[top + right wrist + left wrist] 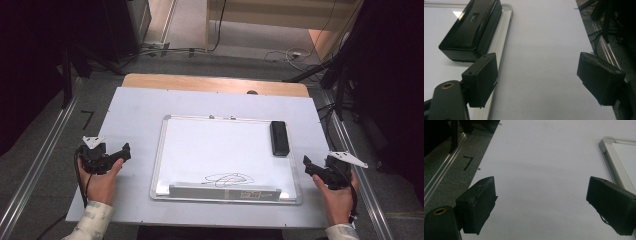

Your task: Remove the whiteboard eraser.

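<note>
A rectangular whiteboard with a silver metal frame (226, 159) is seen lying flat in the middle of the pale grey table sheet (135, 107). A black block-shaped eraser (279, 138) is laid on the board's right-hand side, near the far right corner, lengthwise along the frame. A black scribble of looping pen lines (229, 179) is marked low on the white surface, just above the grey tray strip (224, 192) that runs along the near edge.

The left gripper (119, 155) is held over the sheet to the left of the board, apart from its frame; nothing is gripped, and in the left gripper view (541, 202) the jaws are spread wide over bare sheet, with the board's metal corner (607, 143) caught at the right.

The right gripper (309, 166) is poised at the board's right edge, below the eraser and apart from it. In the right gripper view (539, 80) the jaws are parted wide and empty, the eraser (472, 28) lying just beyond the left one, which is set over the frame rail (499, 45).
</note>
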The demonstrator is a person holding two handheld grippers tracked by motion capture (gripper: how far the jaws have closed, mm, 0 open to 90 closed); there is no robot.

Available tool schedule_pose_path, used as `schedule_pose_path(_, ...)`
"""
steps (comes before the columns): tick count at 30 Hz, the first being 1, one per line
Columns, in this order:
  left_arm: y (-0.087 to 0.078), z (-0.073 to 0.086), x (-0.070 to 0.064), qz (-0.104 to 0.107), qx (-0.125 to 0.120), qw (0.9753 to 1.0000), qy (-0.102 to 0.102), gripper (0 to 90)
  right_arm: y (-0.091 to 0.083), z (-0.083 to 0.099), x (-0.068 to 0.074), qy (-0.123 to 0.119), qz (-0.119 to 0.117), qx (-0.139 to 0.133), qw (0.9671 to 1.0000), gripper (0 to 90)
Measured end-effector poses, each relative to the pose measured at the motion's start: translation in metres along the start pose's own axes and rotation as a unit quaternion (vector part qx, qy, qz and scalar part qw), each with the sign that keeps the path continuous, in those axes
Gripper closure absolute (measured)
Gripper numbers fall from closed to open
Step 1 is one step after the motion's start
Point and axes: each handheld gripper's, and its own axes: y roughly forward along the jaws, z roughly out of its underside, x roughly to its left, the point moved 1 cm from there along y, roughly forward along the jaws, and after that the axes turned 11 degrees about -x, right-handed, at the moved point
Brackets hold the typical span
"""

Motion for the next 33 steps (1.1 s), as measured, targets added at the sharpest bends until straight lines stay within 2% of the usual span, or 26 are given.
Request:
schedule_pose_path(6,0.0,0.001,0.0,0.002,0.003,1.0,-0.002,9.4,0.008,-0.005,0.006,0.006,-0.008,0.003,0.9999,15.9)
schedule_pose_path(23,0.0,0.002,0.0,0.008,0.004,0.9999,-0.005,9.4,0.031,-0.02,0.03,-0.009,-0.034,0.005,0.9994,16.2)
schedule_pose_path(33,0.001,0.002,0.001,0.009,0.007,0.9999,-0.004,9.4,0.044,-0.031,0.04,-0.004,-0.042,0.002,0.9991,16.5)
